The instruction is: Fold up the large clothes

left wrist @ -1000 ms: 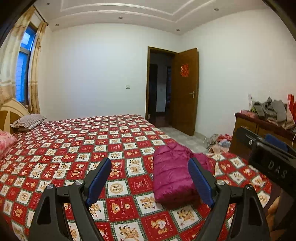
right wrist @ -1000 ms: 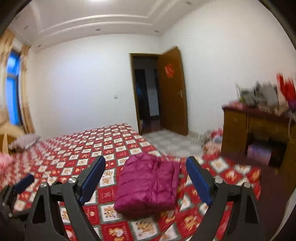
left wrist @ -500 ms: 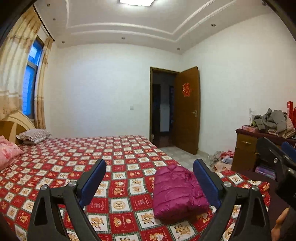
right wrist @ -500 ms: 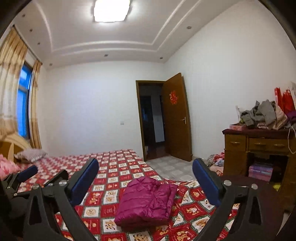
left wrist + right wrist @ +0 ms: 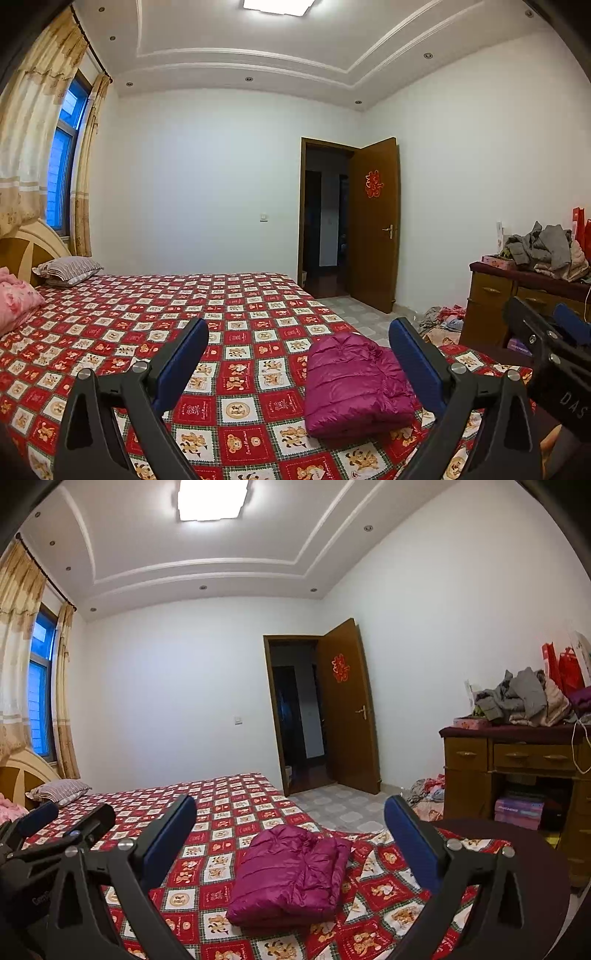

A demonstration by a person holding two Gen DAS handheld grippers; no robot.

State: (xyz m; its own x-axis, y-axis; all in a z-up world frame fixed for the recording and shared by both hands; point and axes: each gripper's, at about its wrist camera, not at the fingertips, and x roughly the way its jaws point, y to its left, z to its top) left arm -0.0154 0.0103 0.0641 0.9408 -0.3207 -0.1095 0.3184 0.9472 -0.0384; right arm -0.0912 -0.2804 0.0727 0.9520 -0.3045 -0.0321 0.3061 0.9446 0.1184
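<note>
**Both tongs spread and empty, folded jacket lying on bed corner**

Left wrist view:
- Left tongs (image 5: pixel 298 341) spread wide, nothing between the blue pads (image 5: pixel 184 360).
- Magenta puffer jacket (image 5: pixel 356 384) lies folded on the red bear-print bedspread (image 5: pixel 147 317), near the bed's right edge and foot corner. It sits beyond and below the tongs, toward the right finger, not touching either pad.
- Only this view shows the pink pillow (image 5: pixel 16 301) clearly at far left, next to the striped pillow (image 5: pixel 68 267) by the headboard.
- Right tongs (image 5: pixel 554 343) intrude at the right edge, in front of the desk (image 5: pixel 491 291); their state is not readable here.
- Large free stretch of bedspread left of the jacket.

Right wrist view:
- Right tongs (image 5: pixel 290 814) spread wide, pads clear of everything.
- Jacket (image 5: pixel 291 871) sits almost centred between the fingers, ahead and lower, apart from both.
- This view shows the bedspread edge rumpled right of the jacket, the tiled floor (image 5: pixel 332 805) between bed and open door (image 5: pixel 347 701), and the desk front with drawers, a box (image 5: pixel 519 812) in its knee space, and the clothes pile (image 5: pixel 524 698) on top.
- More clothes lie on the floor (image 5: pixel 428 794) beside the desk.
- Part of the left tongs shows at lower left.
</note>
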